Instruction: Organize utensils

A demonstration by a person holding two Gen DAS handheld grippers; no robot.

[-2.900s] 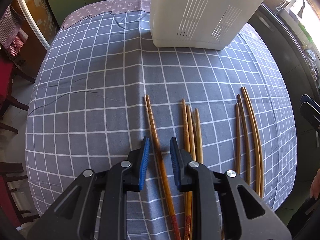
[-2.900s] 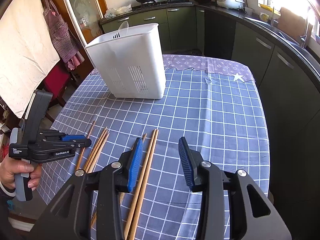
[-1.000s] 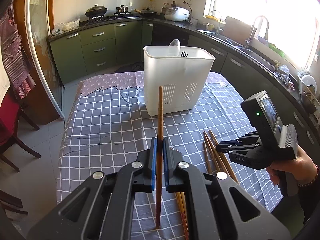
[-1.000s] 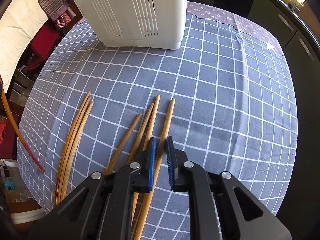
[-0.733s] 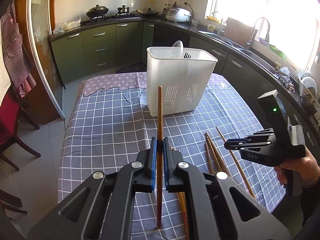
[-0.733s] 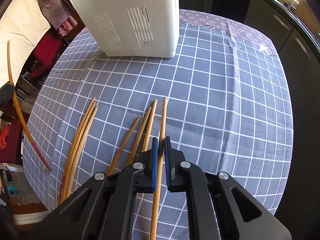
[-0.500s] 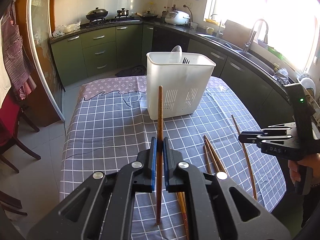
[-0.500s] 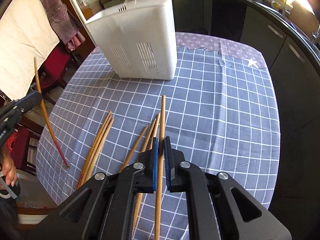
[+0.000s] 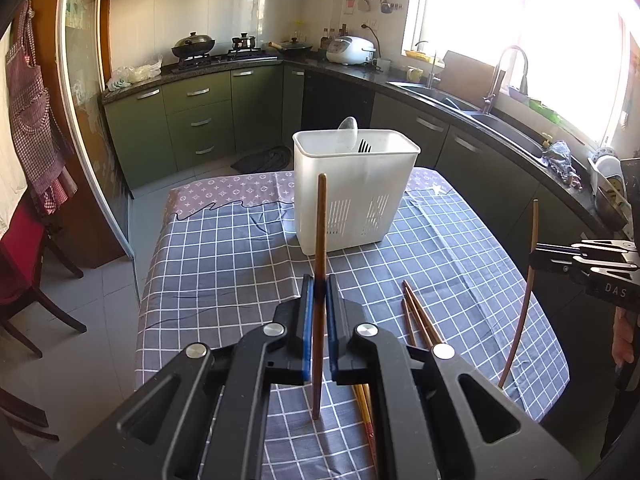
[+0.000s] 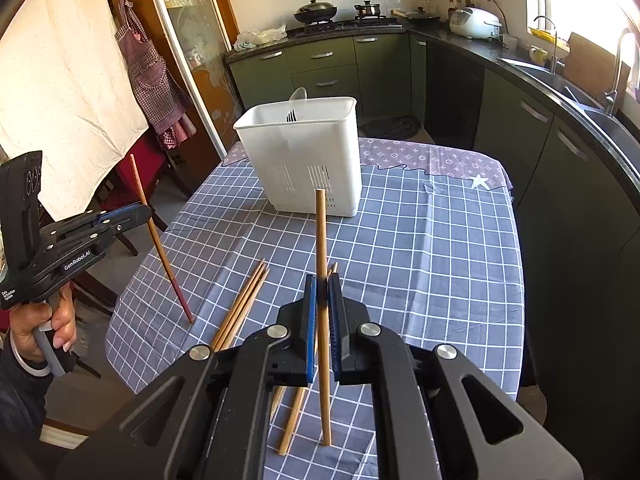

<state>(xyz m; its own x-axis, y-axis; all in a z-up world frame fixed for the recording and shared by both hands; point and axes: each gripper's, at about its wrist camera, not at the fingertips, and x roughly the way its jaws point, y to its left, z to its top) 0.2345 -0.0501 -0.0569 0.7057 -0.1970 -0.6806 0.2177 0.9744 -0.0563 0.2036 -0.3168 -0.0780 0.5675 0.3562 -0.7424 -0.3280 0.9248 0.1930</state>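
My left gripper (image 9: pixel 318 292) is shut on a dark brown chopstick (image 9: pixel 320 232) and holds it upright above the table. It also shows in the right wrist view (image 10: pixel 132 216) with that chopstick (image 10: pixel 160 240). My right gripper (image 10: pixel 322 292) is shut on a light wooden chopstick (image 10: pixel 321 236), also upright; it shows in the left wrist view (image 9: pixel 536 256) with its chopstick (image 9: pixel 528 280). A white slotted utensil holder (image 9: pixel 352 188) stands at the table's far side, with a spoon and a fork inside. Loose chopsticks (image 10: pixel 244 304) lie on the checked tablecloth (image 10: pixel 420 264).
More loose chopsticks (image 9: pixel 420 320) lie between the two grippers. A red chair (image 9: pixel 24 264) stands left of the table. Green kitchen cabinets (image 9: pixel 200 120) and a counter with a sink (image 9: pixel 480 108) run behind and to the right.
Both grippers closed on a chopstick each and lifted them off the table. They have risen and tilted up, so the chopsticks now stand upright in front of the holder.
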